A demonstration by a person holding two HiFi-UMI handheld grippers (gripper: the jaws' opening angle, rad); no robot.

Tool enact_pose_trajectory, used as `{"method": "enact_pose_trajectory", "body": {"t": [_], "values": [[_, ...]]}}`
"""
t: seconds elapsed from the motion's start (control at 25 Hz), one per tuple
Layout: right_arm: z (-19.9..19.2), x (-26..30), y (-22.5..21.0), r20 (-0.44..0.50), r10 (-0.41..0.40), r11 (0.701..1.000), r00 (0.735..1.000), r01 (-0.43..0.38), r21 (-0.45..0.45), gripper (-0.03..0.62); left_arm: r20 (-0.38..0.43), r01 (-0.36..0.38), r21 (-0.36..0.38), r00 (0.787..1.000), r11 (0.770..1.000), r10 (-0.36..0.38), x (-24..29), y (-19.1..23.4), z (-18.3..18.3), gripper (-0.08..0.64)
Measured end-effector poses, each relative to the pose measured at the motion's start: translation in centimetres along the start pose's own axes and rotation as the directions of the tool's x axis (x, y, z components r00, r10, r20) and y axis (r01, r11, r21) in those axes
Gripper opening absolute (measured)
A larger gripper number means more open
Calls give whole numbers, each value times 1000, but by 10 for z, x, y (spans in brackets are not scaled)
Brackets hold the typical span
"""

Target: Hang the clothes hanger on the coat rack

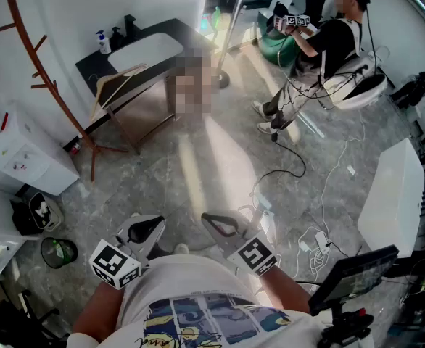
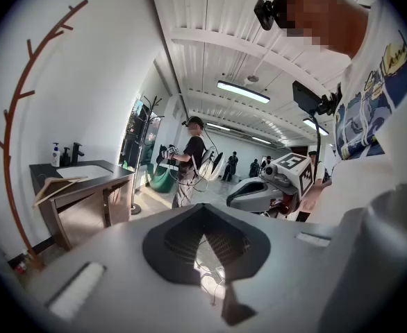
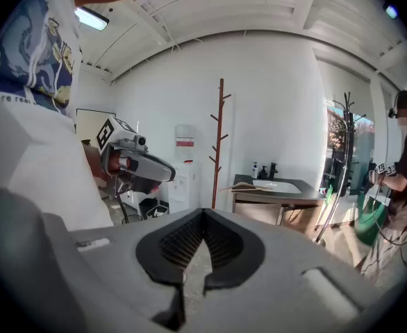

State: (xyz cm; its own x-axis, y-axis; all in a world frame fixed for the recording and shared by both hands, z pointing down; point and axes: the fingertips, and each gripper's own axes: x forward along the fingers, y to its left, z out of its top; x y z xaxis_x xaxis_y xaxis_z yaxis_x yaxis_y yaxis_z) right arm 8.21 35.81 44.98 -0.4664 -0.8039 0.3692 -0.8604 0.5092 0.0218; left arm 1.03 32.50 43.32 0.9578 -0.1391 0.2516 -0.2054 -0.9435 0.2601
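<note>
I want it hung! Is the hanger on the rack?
No: the hanger lies on the dark counter, apart from the coat rack.

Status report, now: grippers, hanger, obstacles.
Left gripper and right gripper shut, empty. Hanger lies on the sink counter, not yet picked up; coat rack stands beside it, bare. Loose cables trail to the right.

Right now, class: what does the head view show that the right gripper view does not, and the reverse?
Only the head view: tangled white cables on the grey floor. Only the right gripper view: long ceiling light. Both: red-brown branching coat rack, pale wooden clothes hanger resting on the dark washstand, white water dispenser.
</note>
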Motion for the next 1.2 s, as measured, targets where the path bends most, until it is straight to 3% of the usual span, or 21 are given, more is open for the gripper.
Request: {"method": "enact_pose_trajectory", "body": {"t": [0.16, 0.4, 0.56, 1.12, 1.2], "values": [[-1, 8, -13, -9, -50, 999, 999, 50, 15, 2, 11, 34, 11, 999, 999, -34, 9, 16, 12, 2], [7, 49, -29, -39, -24, 1000, 999, 24, 0, 2, 24, 2, -61, 1000, 998, 0, 4, 63, 12, 2], [11, 84, -47, -53, -13, 1000, 999, 13, 6, 2, 26, 2, -71, 1000, 998, 0, 11, 101, 16, 2], [85, 249, -127, -88, 88, 994, 992, -94, -58, 3, 63, -45, -85, 997, 995, 50, 17, 266, 70, 2], [95, 274, -136, -89, 101, 992, 991, -107, -68, 29, 67, -58, -98, 996, 993, 65, 13, 290, 73, 2]]}}
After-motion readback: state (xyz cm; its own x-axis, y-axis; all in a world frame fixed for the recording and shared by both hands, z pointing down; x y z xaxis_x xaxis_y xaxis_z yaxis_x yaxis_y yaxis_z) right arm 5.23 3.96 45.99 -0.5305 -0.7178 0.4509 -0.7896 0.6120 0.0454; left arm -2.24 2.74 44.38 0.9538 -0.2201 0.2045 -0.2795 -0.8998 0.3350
